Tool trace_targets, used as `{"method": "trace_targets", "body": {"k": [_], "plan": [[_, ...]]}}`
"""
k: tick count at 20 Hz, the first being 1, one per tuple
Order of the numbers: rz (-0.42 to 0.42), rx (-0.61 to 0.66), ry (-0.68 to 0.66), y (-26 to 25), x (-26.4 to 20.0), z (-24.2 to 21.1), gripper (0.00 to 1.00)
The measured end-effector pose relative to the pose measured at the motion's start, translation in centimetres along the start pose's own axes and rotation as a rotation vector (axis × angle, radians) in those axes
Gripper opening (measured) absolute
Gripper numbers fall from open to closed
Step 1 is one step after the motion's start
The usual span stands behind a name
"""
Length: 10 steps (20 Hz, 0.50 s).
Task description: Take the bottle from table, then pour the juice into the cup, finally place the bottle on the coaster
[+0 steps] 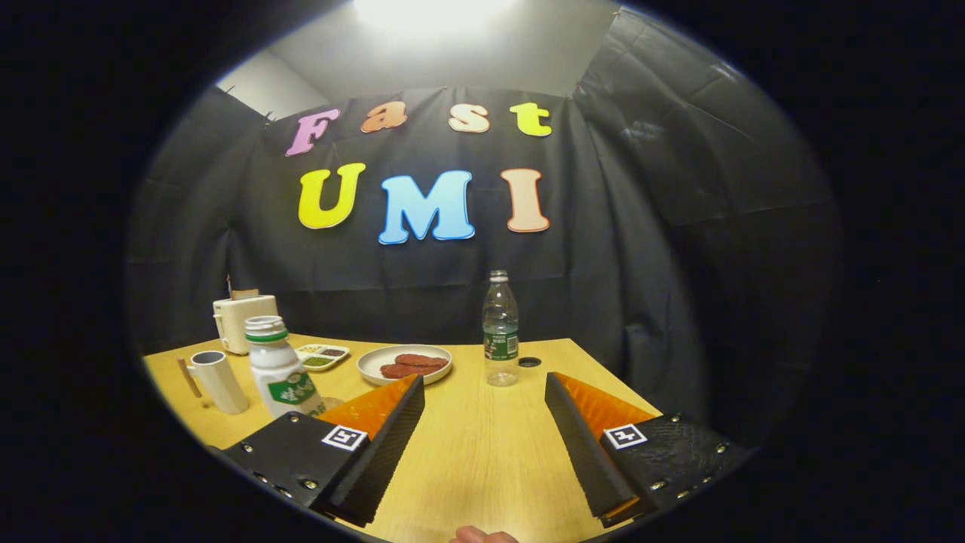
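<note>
Fingers (484, 422) spread wide over the wooden surface (482, 460), pinching nothing. White juice bottle (280, 369) with green band stood just beyond the left finger, practically touching its tip. White cup (219, 381) sat left of that bottle, coaster hard to make out. Clear water bottle (500, 329) straight ahead, plate (404, 364) of reddish food beside it, toaster (243, 320) at the back.

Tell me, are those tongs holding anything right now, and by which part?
Nothing. The tongs stand open over bare table; the white bottle sits beside the left finger, ungripped.
</note>
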<state>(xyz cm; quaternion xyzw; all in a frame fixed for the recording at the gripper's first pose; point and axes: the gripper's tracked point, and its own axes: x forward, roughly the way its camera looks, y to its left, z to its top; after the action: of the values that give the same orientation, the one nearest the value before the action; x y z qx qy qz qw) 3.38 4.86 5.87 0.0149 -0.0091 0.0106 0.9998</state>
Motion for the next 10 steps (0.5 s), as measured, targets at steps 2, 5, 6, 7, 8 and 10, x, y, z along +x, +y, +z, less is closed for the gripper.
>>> {"method": "trace_targets", "body": {"k": [2, 5, 6, 7, 8, 10], "plan": [[0.013, -0.011, -0.001, 1.8, -1.4, 0.6, 0.98], [0.041, -0.004, 0.007, 4.7, -3.0, 1.0, 0.98], [0.053, -0.009, 0.008, 5.7, -3.4, 0.8, 0.98], [0.062, -0.016, 0.008, 6.7, -3.7, 0.6, 0.98], [0.074, -0.023, 0.007, 7.7, -3.9, 0.3, 0.98], [0.100, -0.030, 0.004, 9.8, -4.1, -0.5, 0.98]]}}
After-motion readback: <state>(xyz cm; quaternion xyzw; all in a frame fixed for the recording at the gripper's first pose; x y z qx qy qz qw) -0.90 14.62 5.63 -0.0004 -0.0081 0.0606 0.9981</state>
